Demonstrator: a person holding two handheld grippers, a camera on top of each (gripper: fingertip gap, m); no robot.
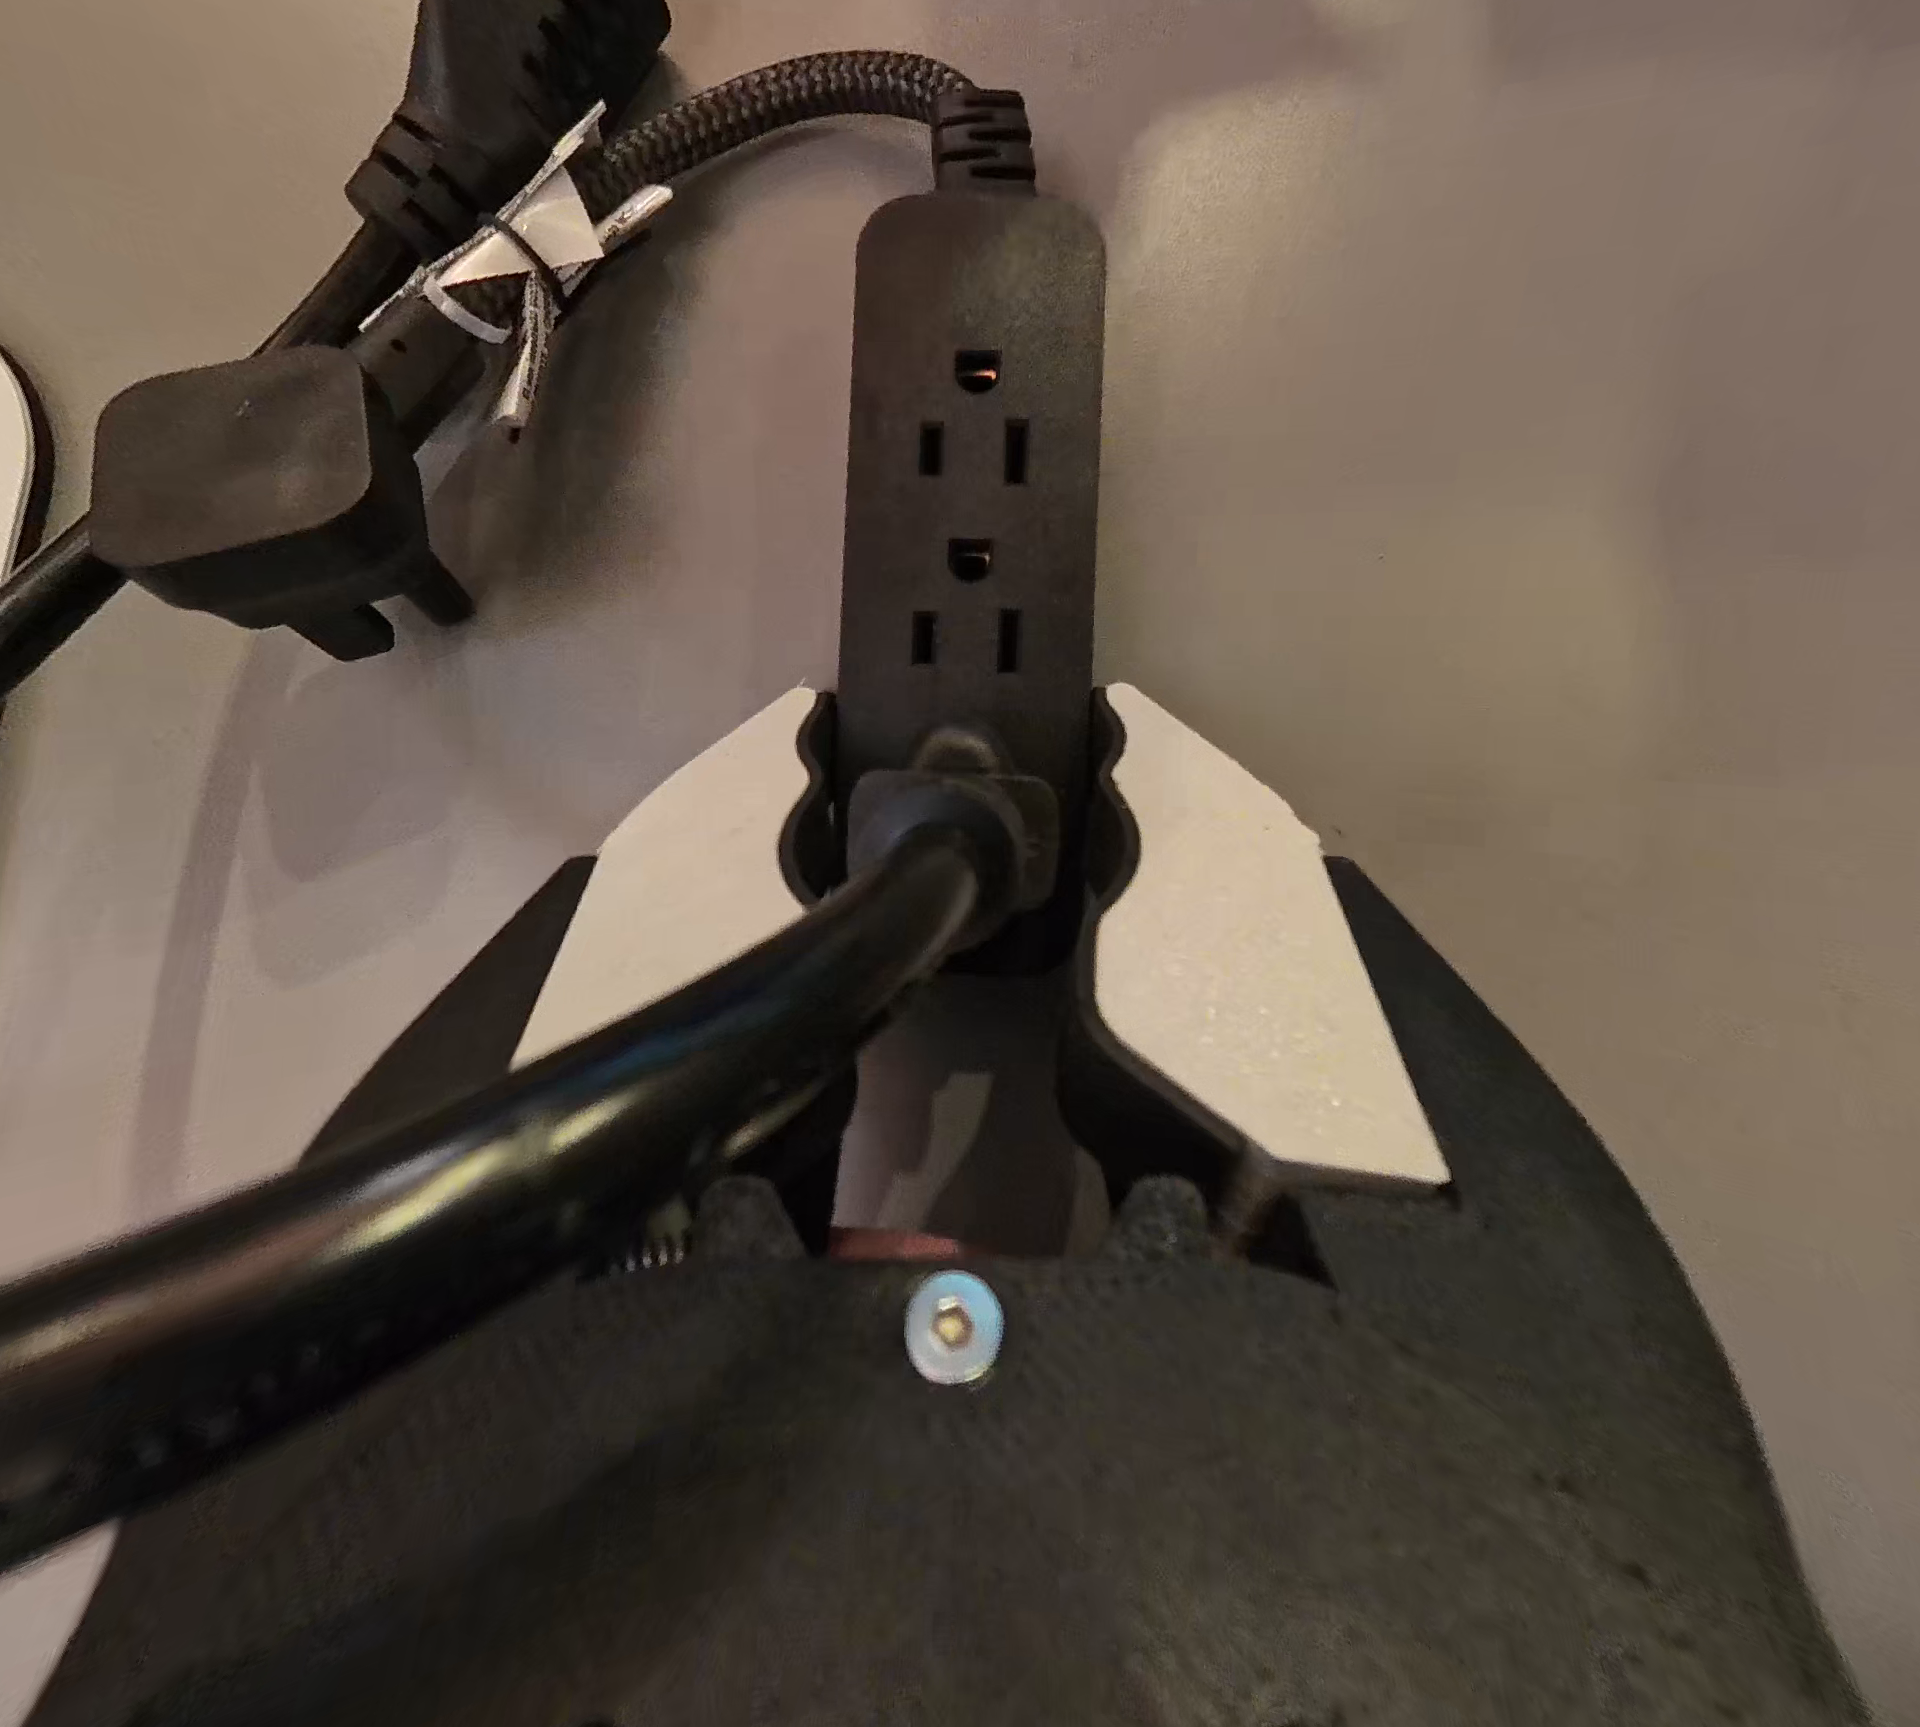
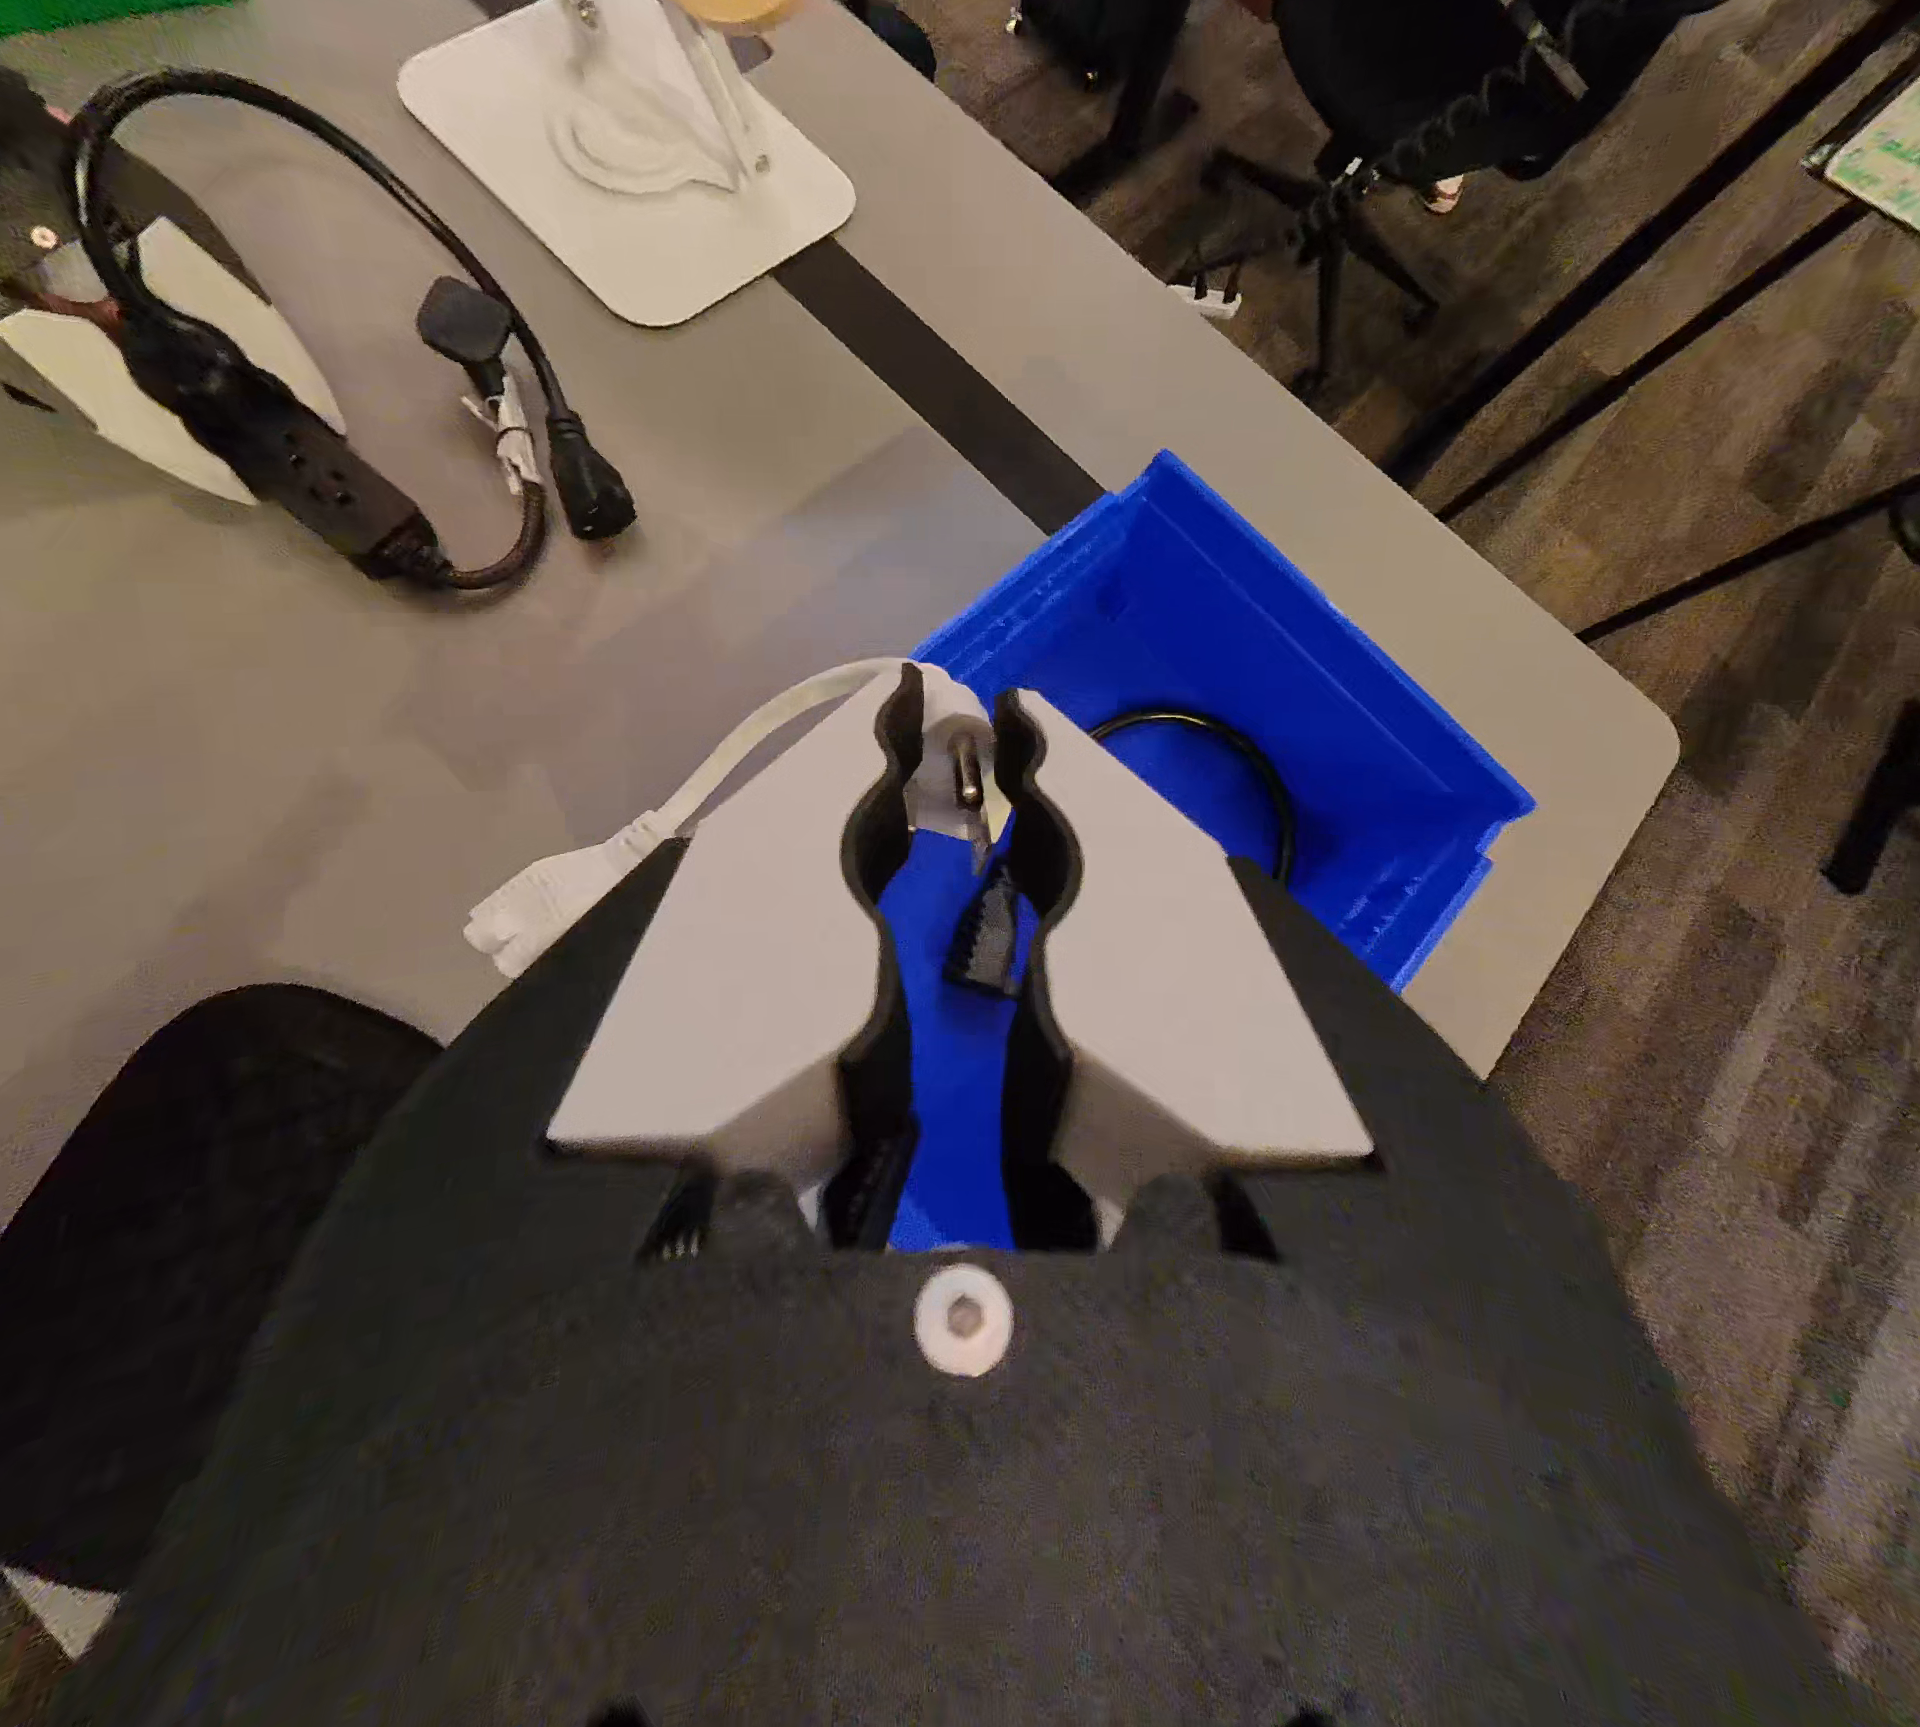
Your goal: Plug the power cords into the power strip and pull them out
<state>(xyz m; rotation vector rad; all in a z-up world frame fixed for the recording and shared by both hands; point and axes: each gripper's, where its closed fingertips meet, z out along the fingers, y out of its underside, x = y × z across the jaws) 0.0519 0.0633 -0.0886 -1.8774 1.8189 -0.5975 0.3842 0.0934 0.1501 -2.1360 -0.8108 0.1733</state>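
The black power strip (image 1: 977, 472) is pinched at its near end by the left tool (image 1: 961, 742); a white plug (image 2: 951, 747) is clamped in the right tool (image 2: 958, 721) above the blue bin (image 2: 1299, 638); prongs should be squared to a free outlet ahead before pressing.

black cord (image 1: 468, 1189): cut off left | power strip (image 1: 971, 472): near end hidden

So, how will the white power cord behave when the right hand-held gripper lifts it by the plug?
Probably floppy: the white power cord already droops from the right hand-held gripper. It looks short and thin, so likely light. Its free end may swing.
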